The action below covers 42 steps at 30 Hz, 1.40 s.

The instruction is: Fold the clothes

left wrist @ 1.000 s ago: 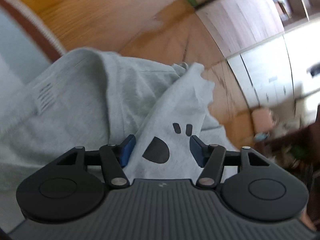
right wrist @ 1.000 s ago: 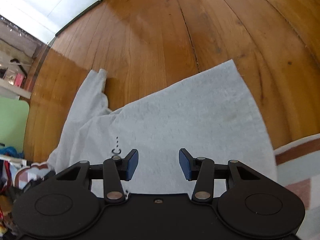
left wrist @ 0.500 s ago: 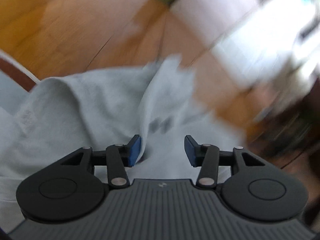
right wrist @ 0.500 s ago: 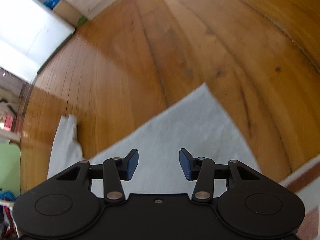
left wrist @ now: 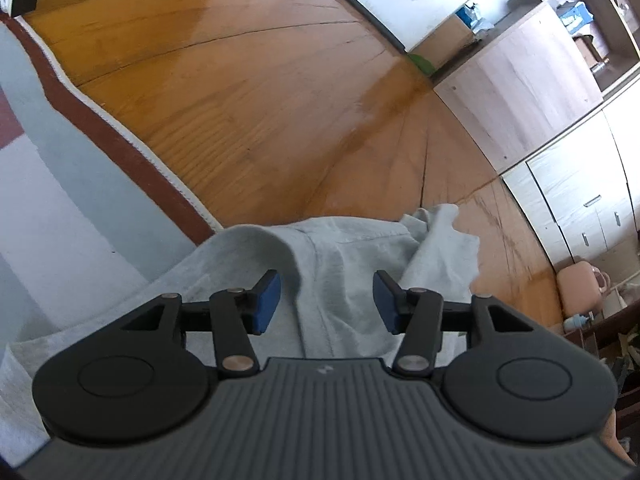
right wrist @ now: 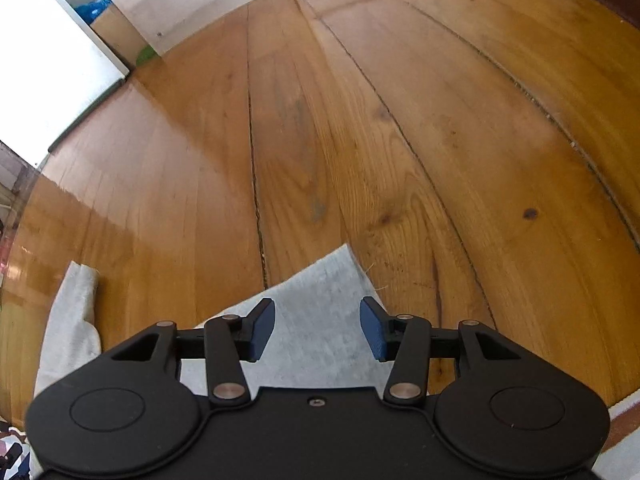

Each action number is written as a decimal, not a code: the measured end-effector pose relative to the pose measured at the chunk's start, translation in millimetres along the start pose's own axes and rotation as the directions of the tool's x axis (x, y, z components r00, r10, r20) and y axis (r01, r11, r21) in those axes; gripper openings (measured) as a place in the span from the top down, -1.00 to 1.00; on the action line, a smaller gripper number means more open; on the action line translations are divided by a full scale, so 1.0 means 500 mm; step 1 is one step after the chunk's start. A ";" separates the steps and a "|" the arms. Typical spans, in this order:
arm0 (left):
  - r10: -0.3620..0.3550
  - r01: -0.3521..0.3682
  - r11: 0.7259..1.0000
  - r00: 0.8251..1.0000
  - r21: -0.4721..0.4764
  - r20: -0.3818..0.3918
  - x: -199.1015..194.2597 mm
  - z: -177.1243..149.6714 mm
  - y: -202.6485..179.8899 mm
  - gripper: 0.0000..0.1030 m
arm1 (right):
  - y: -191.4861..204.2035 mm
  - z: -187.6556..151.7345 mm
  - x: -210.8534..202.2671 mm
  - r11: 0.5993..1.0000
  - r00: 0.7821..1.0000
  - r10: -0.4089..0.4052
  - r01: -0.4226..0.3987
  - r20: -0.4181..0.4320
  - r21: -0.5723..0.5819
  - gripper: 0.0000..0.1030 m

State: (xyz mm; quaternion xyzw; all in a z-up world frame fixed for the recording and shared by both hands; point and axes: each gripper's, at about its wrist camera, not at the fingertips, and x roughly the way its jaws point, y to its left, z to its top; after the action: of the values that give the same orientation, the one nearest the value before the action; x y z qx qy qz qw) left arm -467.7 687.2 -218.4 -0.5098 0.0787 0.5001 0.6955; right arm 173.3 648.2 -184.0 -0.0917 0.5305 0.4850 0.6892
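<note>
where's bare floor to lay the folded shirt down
Bare wood floor lies open beyond the grey garment, up to the white door. In the left view, boards between the rug's white edge and the cabinets are free. Crowded: bottom-right corner, by the pink container.

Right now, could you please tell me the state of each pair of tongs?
Left tongs: opening, pads clear of the grey garment below them, holding nothing.
Right tongs: open above the garment's corner, holding nothing.
</note>
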 end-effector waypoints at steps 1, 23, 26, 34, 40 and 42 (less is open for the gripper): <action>-0.002 0.002 1.000 1.000 -0.008 -0.003 0.000 -0.001 0.003 0.00 | -0.002 0.002 0.004 1.000 1.000 0.003 -0.003 -0.003 0.007 -0.02; -0.015 0.022 0.996 0.996 0.084 -0.086 0.040 0.068 0.017 -0.05 | -0.014 0.014 0.009 0.997 0.999 0.045 -0.046 -0.014 -0.066 0.29; -0.072 0.079 0.995 0.990 0.054 -0.125 0.067 0.067 0.027 -0.10 | -0.044 0.017 -0.002 0.998 0.998 0.060 -0.060 0.011 0.011 0.12; -0.099 0.114 0.976 0.991 0.187 -0.088 0.051 0.048 -0.006 0.87 | -0.080 -0.013 0.001 0.990 0.993 0.116 -0.117 0.017 0.075 0.05; -0.105 0.102 0.976 0.995 0.192 0.004 0.027 0.060 -0.014 0.94 | -0.084 0.006 0.025 0.973 0.988 0.138 -0.148 0.068 0.178 0.02; -0.102 0.096 0.980 0.994 0.174 0.025 0.023 0.067 -0.010 0.94 | -0.077 0.009 0.026 0.981 0.990 0.123 -0.132 0.068 0.142 0.01</action>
State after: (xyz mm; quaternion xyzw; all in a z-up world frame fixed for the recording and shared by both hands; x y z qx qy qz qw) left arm -471.6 721.1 -206.7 -0.4426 0.0846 0.4646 0.7623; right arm 205.4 638.6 -207.7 0.0076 0.5489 0.4904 0.6769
